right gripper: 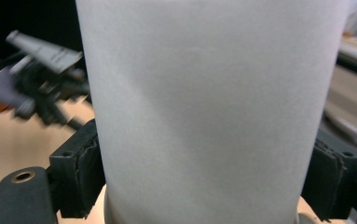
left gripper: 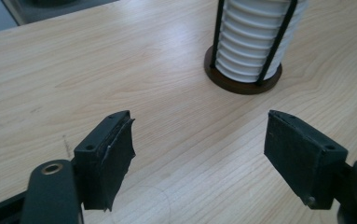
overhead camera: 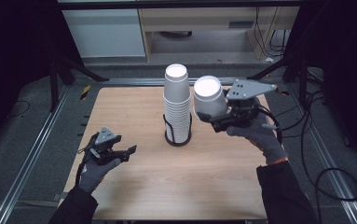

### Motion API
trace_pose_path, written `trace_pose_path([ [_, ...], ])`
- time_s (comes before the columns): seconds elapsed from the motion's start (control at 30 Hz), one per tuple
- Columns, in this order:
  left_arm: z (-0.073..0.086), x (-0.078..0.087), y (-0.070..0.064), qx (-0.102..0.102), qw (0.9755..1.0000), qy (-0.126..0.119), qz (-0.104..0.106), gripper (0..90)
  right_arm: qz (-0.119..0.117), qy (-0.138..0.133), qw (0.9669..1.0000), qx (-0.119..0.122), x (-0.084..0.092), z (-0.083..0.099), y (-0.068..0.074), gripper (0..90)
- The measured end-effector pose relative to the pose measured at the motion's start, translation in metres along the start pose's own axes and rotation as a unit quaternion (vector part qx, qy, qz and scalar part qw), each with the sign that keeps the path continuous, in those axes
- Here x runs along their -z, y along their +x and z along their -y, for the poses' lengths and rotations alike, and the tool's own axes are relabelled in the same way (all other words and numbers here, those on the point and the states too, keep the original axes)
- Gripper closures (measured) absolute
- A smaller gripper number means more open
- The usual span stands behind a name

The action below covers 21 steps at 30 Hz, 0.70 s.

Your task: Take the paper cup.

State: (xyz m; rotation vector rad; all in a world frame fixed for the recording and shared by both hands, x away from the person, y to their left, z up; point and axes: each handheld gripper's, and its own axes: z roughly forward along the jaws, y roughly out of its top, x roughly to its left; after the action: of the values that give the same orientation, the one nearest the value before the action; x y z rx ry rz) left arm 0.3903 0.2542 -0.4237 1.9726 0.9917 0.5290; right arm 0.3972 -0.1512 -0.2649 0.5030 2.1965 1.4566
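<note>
The right gripper clamps a single white paper cup between its pads, holding it in the air, tilted, just right of the tall stack of white paper cups standing in a black wire holder mid-way across the pale wooden table. The left gripper hovers well to the stack's left, its jaws parted around nothing.

No legible text, label, brand, number or sign appears on any surface in the high view, the left gripper view or the right gripper view
</note>
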Motion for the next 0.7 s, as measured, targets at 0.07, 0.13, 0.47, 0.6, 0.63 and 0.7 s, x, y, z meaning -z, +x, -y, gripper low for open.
trace_pose_path([
  [0.07, -0.002, 0.001, -0.003, -0.009, 0.9999, 0.0, 0.006, 22.7, -0.015, 0.009, 0.9998, 0.003, 0.001, 0.011, 0.004, 15.0],
  [0.13, -0.003, 0.001, -0.004, -0.012, 0.9999, -0.001, 0.009, 22.7, -0.021, 0.015, 0.9997, 0.004, 0.001, 0.016, 0.006, 15.0],
  [0.47, -0.018, 0.008, -0.019, -0.039, 0.998, -0.019, 0.046, 22.2, -0.072, 0.043, 0.9964, -0.007, 0.0, 0.064, 0.019, 14.9],
  [0.6, -0.025, 0.009, -0.024, -0.049, 0.9967, -0.024, 0.061, 22.0, -0.089, 0.049, 0.9948, -0.01, -0.002, 0.073, 0.022, 14.9],
  [0.63, -0.026, 0.009, -0.026, -0.052, 0.9961, -0.025, 0.066, 21.9, -0.097, 0.052, 0.9939, -0.01, -0.004, 0.076, 0.023, 14.9],
  [0.7, -0.033, 0.009, -0.032, -0.064, 0.9944, -0.029, 0.079, 21.7, -0.112, 0.063, 0.9916, -0.009, -0.01, 0.084, 0.027, 14.9],
])
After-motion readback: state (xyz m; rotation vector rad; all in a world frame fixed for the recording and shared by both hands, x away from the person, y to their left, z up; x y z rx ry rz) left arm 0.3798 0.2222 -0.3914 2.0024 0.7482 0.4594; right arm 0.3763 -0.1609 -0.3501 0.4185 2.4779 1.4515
